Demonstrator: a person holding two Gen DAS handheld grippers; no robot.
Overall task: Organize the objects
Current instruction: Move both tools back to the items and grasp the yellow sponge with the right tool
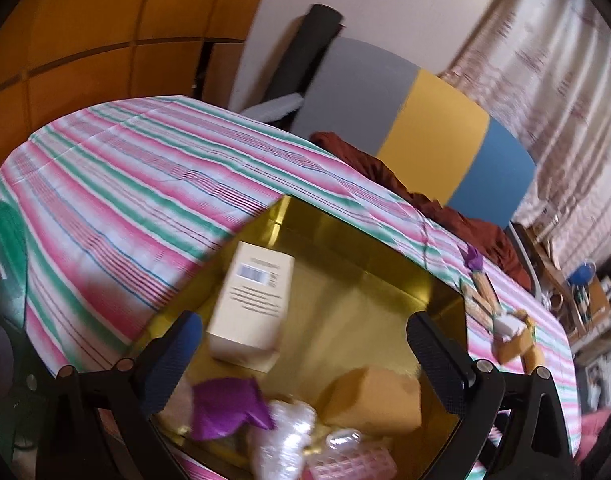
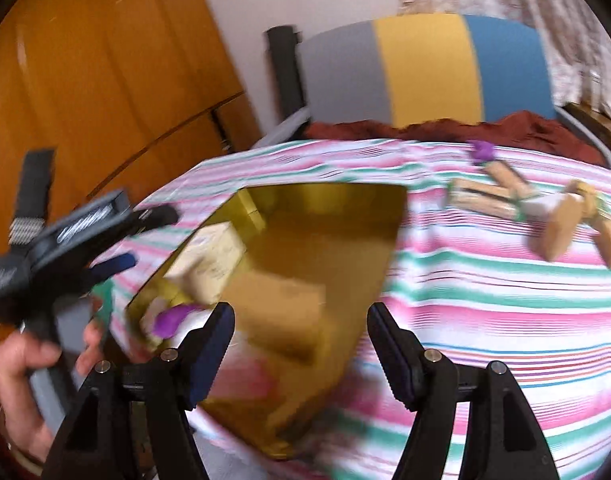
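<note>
Gold tray (image 1: 345, 248): sits on the striped bedsheet (image 1: 117, 184), already holding several things; shiny walls, looks like stiff card or thin metal, probably slippery for the pads.
Cream carton (image 1: 249, 304): lies in the tray's left part, barcode face up; judged light and rigid, best taken across its narrow sides.
Tan block (image 1: 373, 404): in the tray beside the carton, near the lower edge; seems sponge-like and light, will squash if pinched hard.
Purple piece (image 1: 229, 408): crumpled, soft, near the tray's front, next to a clear wrapped bundle (image 1: 285, 436).
Loose items (image 2: 545, 212): wooden-looking blocks and a purple bit on the sheet, well apart from the tray to its right; likely next to be gathered, light and stiff, grip across the short width.
Left gripper (image 1: 305, 344): jaws wide open, empty, over the tray.
Right gripper (image 2: 301, 340): jaws apart, nothing between them, above the tray's near corner.
</note>
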